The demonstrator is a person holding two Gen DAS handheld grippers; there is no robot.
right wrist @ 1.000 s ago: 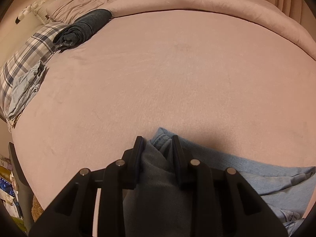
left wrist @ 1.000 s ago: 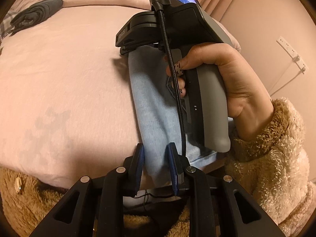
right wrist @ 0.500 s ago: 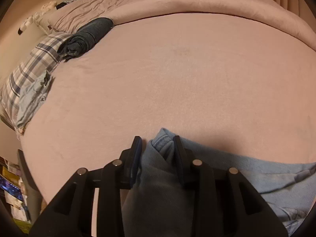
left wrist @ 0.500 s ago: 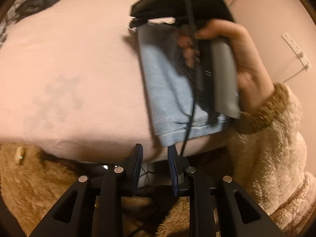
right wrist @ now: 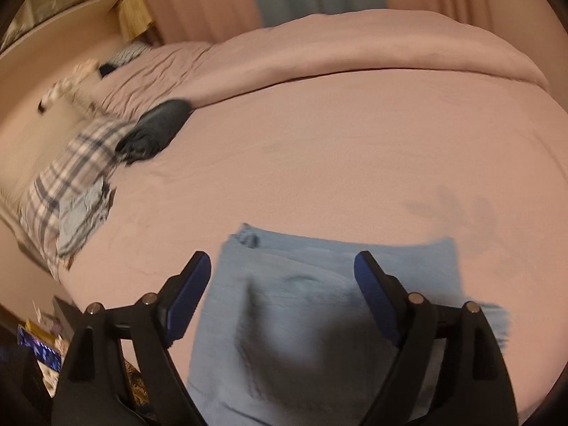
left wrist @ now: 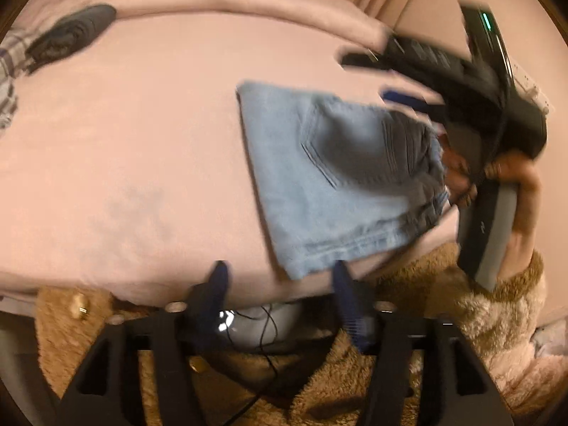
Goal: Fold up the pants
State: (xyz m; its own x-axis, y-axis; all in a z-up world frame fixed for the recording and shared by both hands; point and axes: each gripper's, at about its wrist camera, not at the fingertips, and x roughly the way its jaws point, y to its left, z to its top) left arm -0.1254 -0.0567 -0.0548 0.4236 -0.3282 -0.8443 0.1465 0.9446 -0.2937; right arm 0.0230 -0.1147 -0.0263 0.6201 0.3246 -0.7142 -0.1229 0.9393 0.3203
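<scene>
Lying folded on the pink bedspread (left wrist: pixel 142 124), the light-blue denim pants (left wrist: pixel 337 184) are free of the left gripper (left wrist: pixel 280 294) and right gripper (right wrist: pixel 280 284), whose jaws have just been opening and now stand apart, gripping nothing.

In the left wrist view the right tongs (left wrist: pixel 397 78) are smeared by motion, so how wide their tips stand cannot be read there; the hand (left wrist: pixel 525 191) gripping their grey handle is partly covered by it; the folded light-blue denim pants (left wrist: pixel 340 181) have soft, blurred edges; the dark rolled garment (left wrist: pixel 71 33) is too blurred to identify; in the right wrist view the near end of the pants (right wrist: pixel 319 319) runs off the bottom edge; the plaid pillow (right wrist: pixel 71 174) is blurred.
</scene>
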